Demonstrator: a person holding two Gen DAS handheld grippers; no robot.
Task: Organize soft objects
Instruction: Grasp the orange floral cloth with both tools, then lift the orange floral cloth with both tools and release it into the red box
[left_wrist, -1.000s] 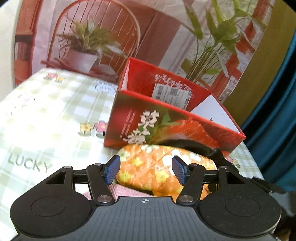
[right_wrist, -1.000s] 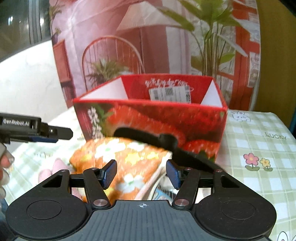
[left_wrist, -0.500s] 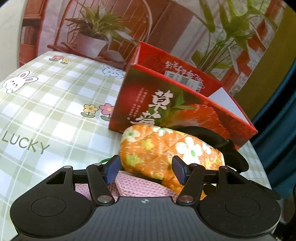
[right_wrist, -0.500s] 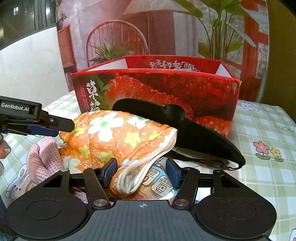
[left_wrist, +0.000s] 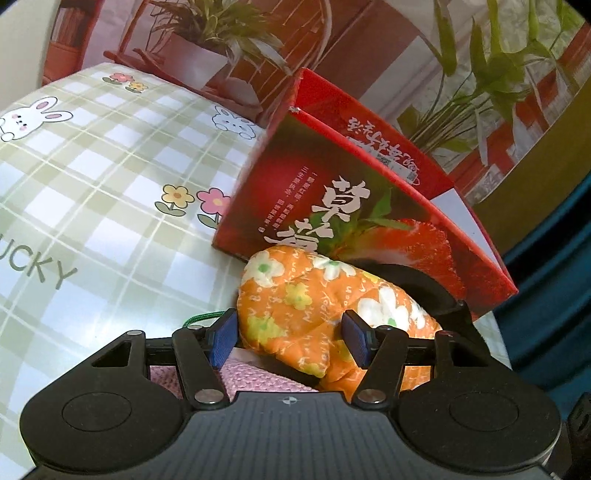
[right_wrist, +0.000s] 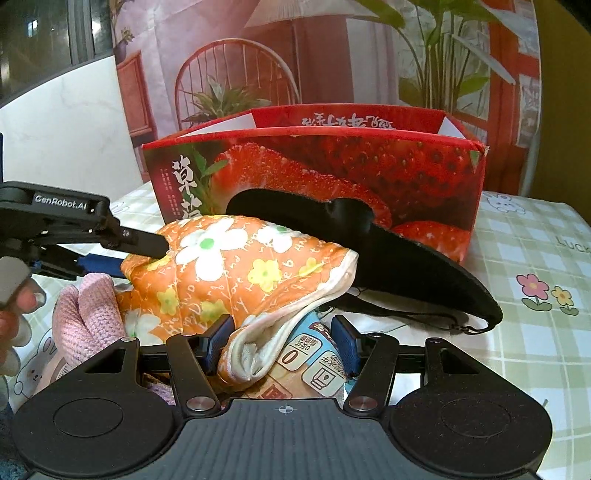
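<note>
An orange floral quilted cloth (left_wrist: 317, 299) lies on the table in front of a red strawberry box (left_wrist: 369, 206). My left gripper (left_wrist: 290, 341) is open with its jaws on either side of the cloth's near end. A pink knitted piece (left_wrist: 255, 376) lies under it. In the right wrist view the same cloth (right_wrist: 236, 273) lies on the pink knit (right_wrist: 88, 317) and a printed packet (right_wrist: 314, 354). My right gripper (right_wrist: 279, 345) is open around the cloth's white hem and the packet. A black eye mask (right_wrist: 399, 258) leans against the box (right_wrist: 332, 173). The left gripper (right_wrist: 74, 229) shows at the left.
The table has a green checked cloth (left_wrist: 92, 184) with rabbits and flowers. A backdrop with a printed chair and plants (right_wrist: 236, 85) stands behind the box. A teal curtain (left_wrist: 554, 295) hangs at the right of the left wrist view.
Both grippers have moved down and closer to the pile; the orange cloth now sits between the jaws of each. Both stay open.
</note>
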